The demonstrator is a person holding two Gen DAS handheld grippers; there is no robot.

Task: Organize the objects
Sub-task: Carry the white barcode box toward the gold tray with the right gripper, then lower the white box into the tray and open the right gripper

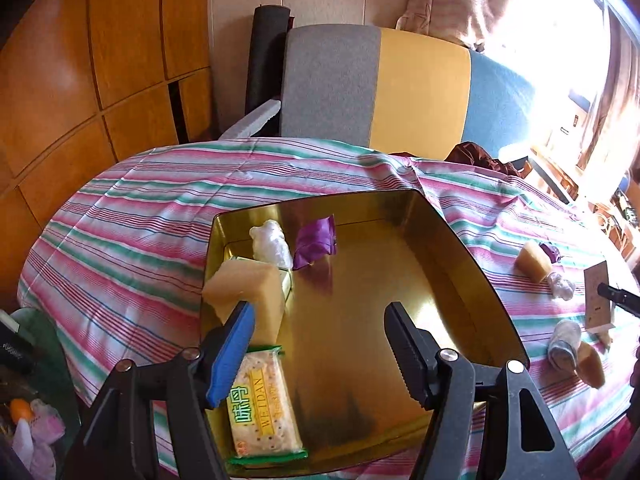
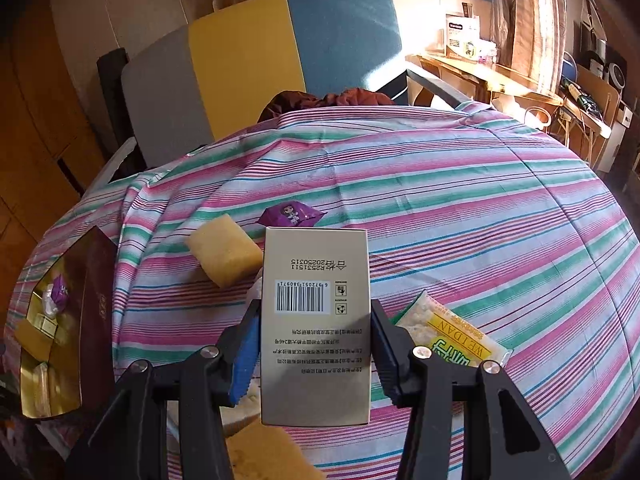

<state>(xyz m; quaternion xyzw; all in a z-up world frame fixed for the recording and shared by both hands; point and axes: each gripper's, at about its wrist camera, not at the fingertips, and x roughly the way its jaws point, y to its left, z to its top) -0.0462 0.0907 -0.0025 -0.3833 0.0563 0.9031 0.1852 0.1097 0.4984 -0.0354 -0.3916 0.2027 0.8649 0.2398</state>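
A gold tin (image 1: 448, 248) sits on the striped cloth. Inside it lie a yellow sponge (image 1: 248, 284), a white plastic wad (image 1: 272, 242), a purple snack packet (image 1: 314, 242) and a Weidan cracker packet (image 1: 262, 404). My left gripper (image 1: 320, 320) hangs open over the tin's near half, with nothing between its fingers. My right gripper (image 2: 315, 312) is shut on a beige carton (image 2: 316, 280) with a barcode, held above the cloth. Beyond the carton lie a second yellow sponge (image 2: 224, 250) and a purple packet (image 2: 291, 214); another cracker packet (image 2: 452, 332) lies to its right.
The round table's striped cloth (image 2: 480, 208) spreads wide to the right. A grey, yellow and blue chair (image 1: 400, 92) stands behind the table. In the left wrist view, a sock (image 1: 564, 344) and another sponge (image 1: 592, 364) lie at the right. The tin (image 2: 96, 304) stands left of the carton.
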